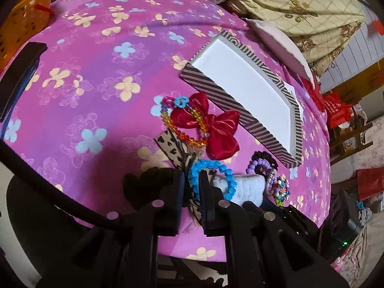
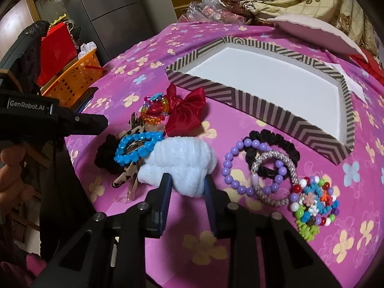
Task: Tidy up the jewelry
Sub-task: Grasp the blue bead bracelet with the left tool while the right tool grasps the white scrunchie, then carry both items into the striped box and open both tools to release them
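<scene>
A striped box (image 2: pixel 276 117) with a white inside (image 1: pixel 252 88) lies open on the pink flowered cloth. In front of it lie a red bow (image 2: pixel 184 110), an orange bead bracelet (image 1: pixel 184 129), a blue bead bracelet (image 2: pixel 136 147), a white fluffy scrunchie (image 2: pixel 182 165), a purple bead bracelet (image 2: pixel 237 168), a black scrunchie (image 2: pixel 276 141) and a multicolour bead piece (image 2: pixel 314 204). My left gripper (image 1: pixel 192 180) is nearly closed around the blue bead bracelet (image 1: pixel 211 175). My right gripper (image 2: pixel 187 184) is open with its fingers on either side of the white scrunchie.
An orange basket (image 2: pixel 74 79) stands at the far left edge of the table. A leopard-print hair clip (image 1: pixel 175 148) lies under the blue bracelet. A pink-edged pad (image 2: pixel 316 33) and folded floral bedding (image 1: pixel 300 4) lie behind the box.
</scene>
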